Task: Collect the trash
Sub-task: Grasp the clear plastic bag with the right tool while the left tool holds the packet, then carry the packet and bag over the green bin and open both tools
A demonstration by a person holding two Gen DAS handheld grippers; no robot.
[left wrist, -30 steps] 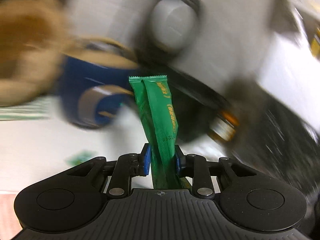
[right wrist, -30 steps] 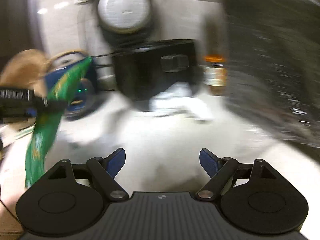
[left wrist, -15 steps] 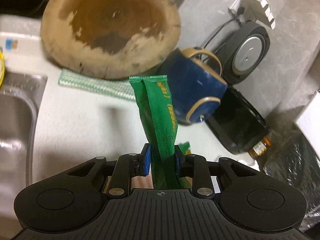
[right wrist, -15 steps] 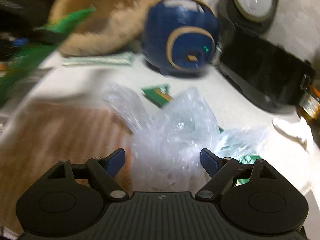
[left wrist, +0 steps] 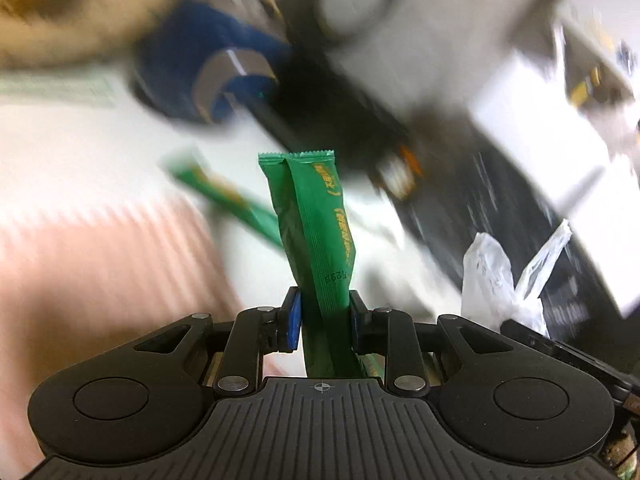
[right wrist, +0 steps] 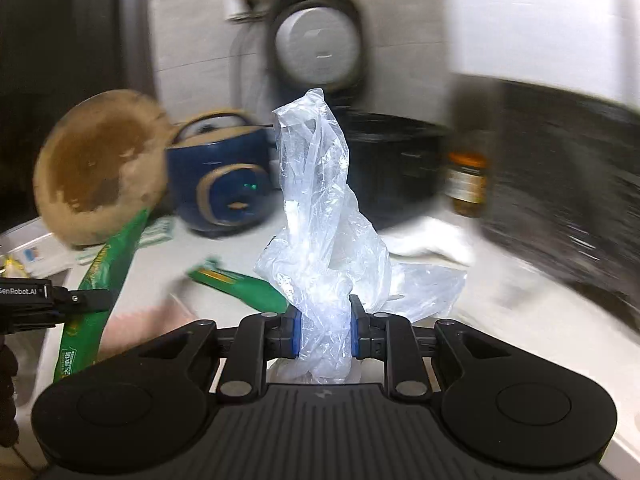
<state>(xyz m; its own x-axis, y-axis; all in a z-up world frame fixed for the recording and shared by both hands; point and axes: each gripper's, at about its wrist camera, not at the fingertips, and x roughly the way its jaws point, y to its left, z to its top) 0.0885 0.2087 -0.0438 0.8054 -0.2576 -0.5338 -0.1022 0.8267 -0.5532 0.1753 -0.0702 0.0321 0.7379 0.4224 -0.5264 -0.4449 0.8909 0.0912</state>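
Left gripper [left wrist: 324, 312] — clamped on upright green sachet [left wrist: 316, 216]. Right gripper [right wrist: 323, 326] — jaws just closed, pinching clear bag [right wrist: 320, 200]. Risk: the thin film probably slips out, grip low.

Both fisheye views are heavily motion-smeared: the white counter [left wrist: 80, 152], blue pot [right wrist: 224, 184] and jar [right wrist: 466, 184] streak, and straight lines bend at the edges. Only what rides with each camera stays sharp. Indoor light is soft, and pale surfaces wash out.
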